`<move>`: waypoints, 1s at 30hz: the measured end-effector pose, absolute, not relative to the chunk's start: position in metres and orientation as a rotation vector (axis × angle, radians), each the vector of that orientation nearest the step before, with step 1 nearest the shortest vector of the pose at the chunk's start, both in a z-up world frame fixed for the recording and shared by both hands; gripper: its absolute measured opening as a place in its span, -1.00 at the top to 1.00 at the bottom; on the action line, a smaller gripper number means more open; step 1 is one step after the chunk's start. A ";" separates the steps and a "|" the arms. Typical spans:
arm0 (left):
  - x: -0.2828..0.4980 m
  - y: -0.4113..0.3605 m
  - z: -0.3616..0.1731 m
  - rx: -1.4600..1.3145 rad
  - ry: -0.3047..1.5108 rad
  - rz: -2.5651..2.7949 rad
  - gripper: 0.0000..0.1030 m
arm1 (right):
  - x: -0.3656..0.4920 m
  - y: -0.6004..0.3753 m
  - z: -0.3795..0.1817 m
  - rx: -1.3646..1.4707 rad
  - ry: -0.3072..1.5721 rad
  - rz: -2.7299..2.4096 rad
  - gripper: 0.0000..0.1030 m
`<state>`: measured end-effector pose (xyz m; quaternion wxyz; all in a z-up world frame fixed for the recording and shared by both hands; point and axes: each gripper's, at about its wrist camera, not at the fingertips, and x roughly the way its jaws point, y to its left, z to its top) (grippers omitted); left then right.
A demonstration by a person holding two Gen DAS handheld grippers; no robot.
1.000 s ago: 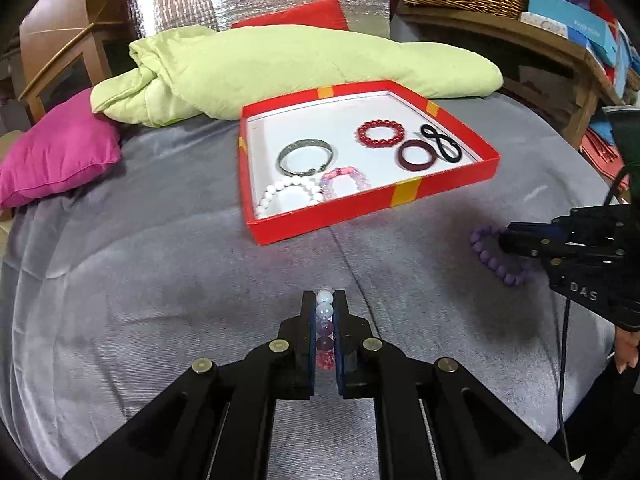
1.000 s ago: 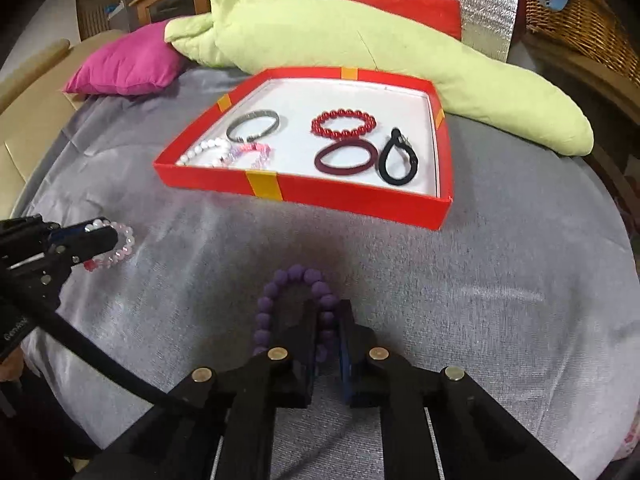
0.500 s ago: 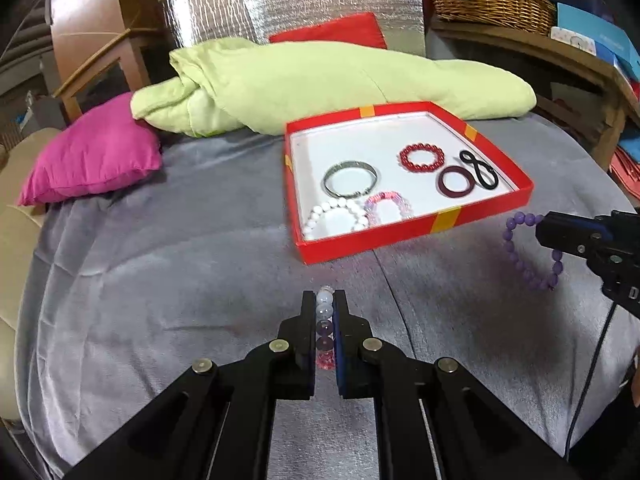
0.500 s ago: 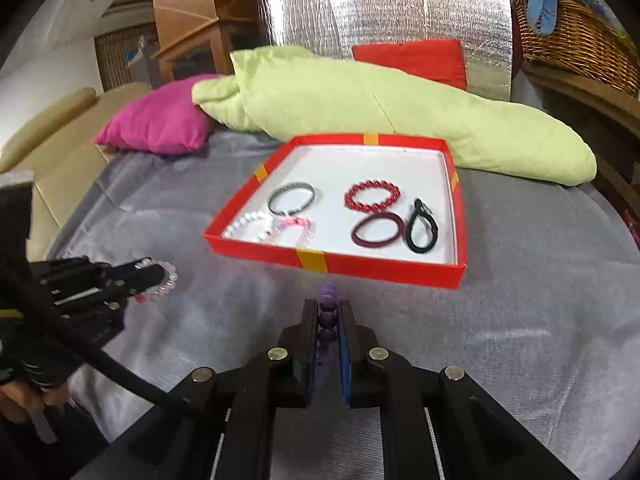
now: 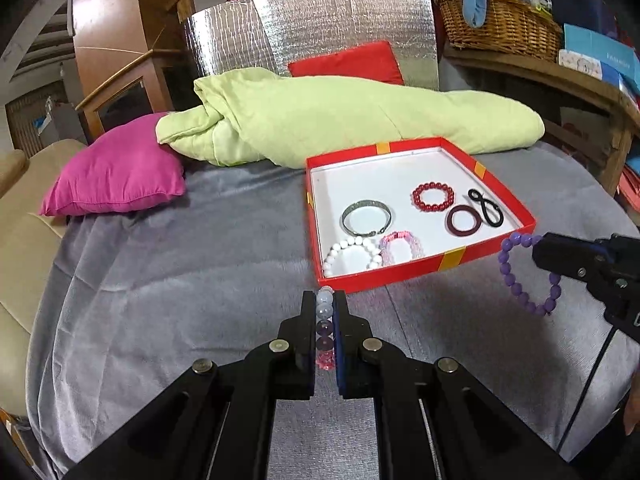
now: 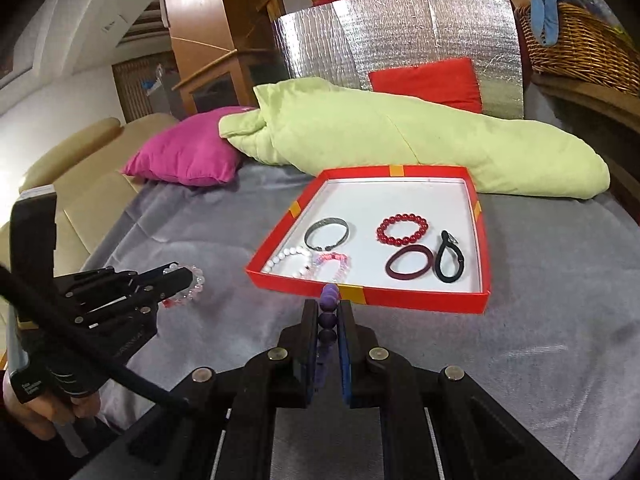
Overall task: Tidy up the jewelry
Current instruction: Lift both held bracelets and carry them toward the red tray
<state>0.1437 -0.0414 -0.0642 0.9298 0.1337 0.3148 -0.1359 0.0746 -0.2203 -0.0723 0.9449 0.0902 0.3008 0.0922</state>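
A red box [image 5: 404, 271] [image 6: 376, 297] with a white floor lies on the grey blanket and holds several bracelets and bands. My left gripper [image 5: 324, 312] is shut on a pale mixed-bead bracelet [image 5: 324, 322], held in the air in front of the box; it also shows in the right wrist view [image 6: 188, 286]. My right gripper [image 6: 329, 314] is shut on a purple bead bracelet [image 6: 329, 310], which hangs from its tip in the left wrist view [image 5: 520, 276], near the box's front right corner.
A silver bangle [image 5: 367, 217], a red bead bracelet [image 5: 433, 197], a dark red ring [image 5: 464, 221], a black band [image 5: 486, 208], white beads [image 5: 352, 254] and pink beads [image 5: 400, 246] lie in the box. A green quilt [image 5: 340, 116] and pink pillow [image 5: 116, 170] lie behind.
Both grippers have risen off the blanket with their bracelets. The purple bracelet was lifted from the cloth and now hangs in the air near the box.
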 end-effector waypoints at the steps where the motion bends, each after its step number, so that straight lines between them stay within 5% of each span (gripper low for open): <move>1: 0.143 -0.040 -0.062 0.266 0.640 -0.278 0.84 | 0.075 -0.219 -0.072 0.186 0.613 0.190 0.80; 30: 0.144 0.027 -0.041 0.179 0.579 -0.145 0.84 | 0.087 -0.164 -0.063 0.175 0.595 0.309 0.80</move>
